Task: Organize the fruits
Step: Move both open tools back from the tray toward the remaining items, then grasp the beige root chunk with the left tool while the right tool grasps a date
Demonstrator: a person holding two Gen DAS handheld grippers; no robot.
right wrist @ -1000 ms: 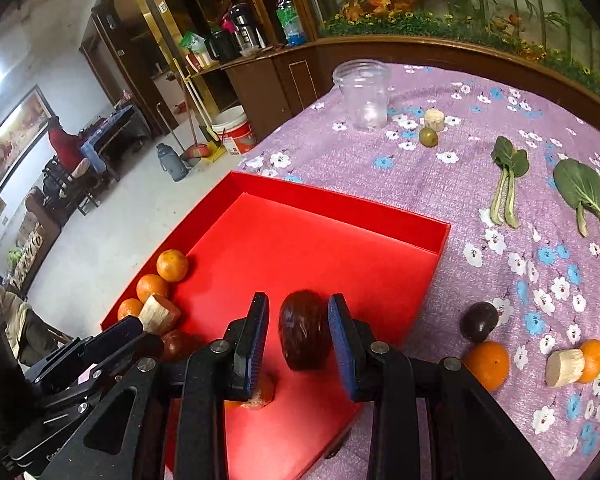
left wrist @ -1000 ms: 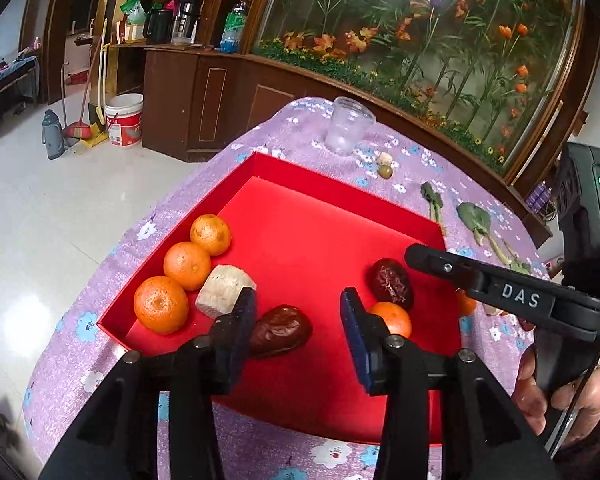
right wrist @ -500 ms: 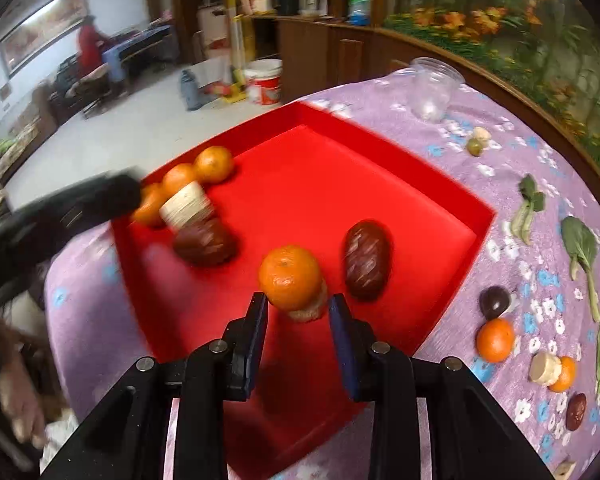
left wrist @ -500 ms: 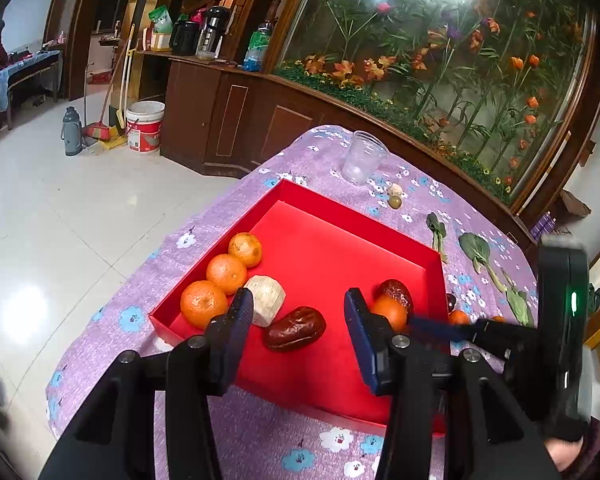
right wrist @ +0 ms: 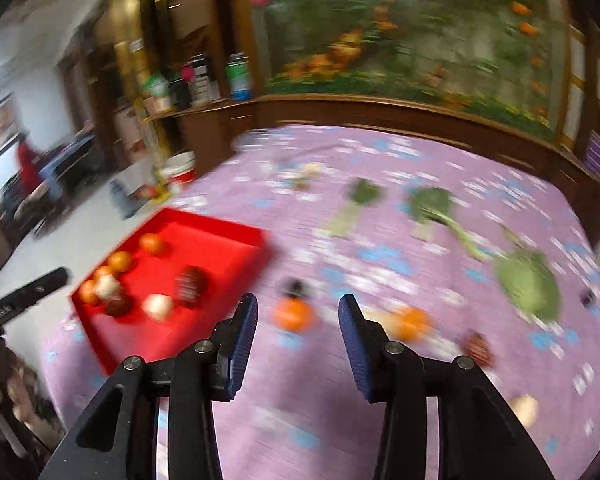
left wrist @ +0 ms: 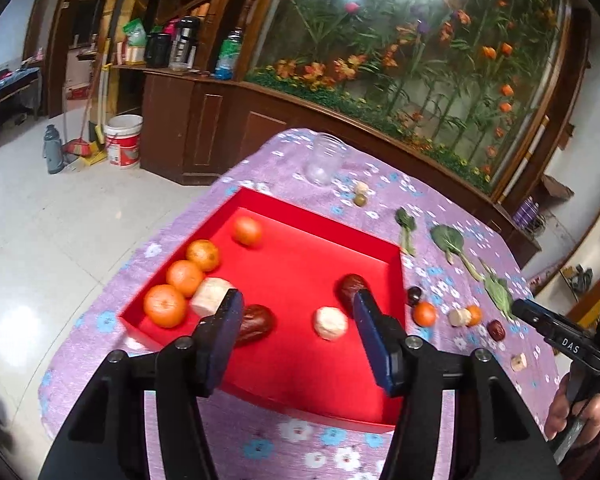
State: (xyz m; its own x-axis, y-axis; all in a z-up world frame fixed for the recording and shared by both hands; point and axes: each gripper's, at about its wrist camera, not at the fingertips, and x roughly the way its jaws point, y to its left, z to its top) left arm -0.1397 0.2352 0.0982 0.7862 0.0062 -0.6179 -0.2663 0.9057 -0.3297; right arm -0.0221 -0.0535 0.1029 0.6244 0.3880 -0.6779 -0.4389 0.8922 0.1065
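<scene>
A red tray on the purple flowered table holds several oranges, two white chunks and two dark dates. One orange lies apart near the tray's far side. My left gripper is open and empty above the tray's near part. My right gripper is open and empty over the cloth right of the tray; the view is blurred. Just beyond it lie an orange, a dark fruit, another orange and a date.
Leafy greens lie on the cloth right of the tray. A clear jar stands at the far end with two small pieces near it. More fruit lies right of the tray. A wooden cabinet stands behind the table.
Both grippers have risen and pulled back from the tray. The right gripper swung right, away over the cloth. An orange has rolled to the tray's far side, and a white chunk lies in the middle.
</scene>
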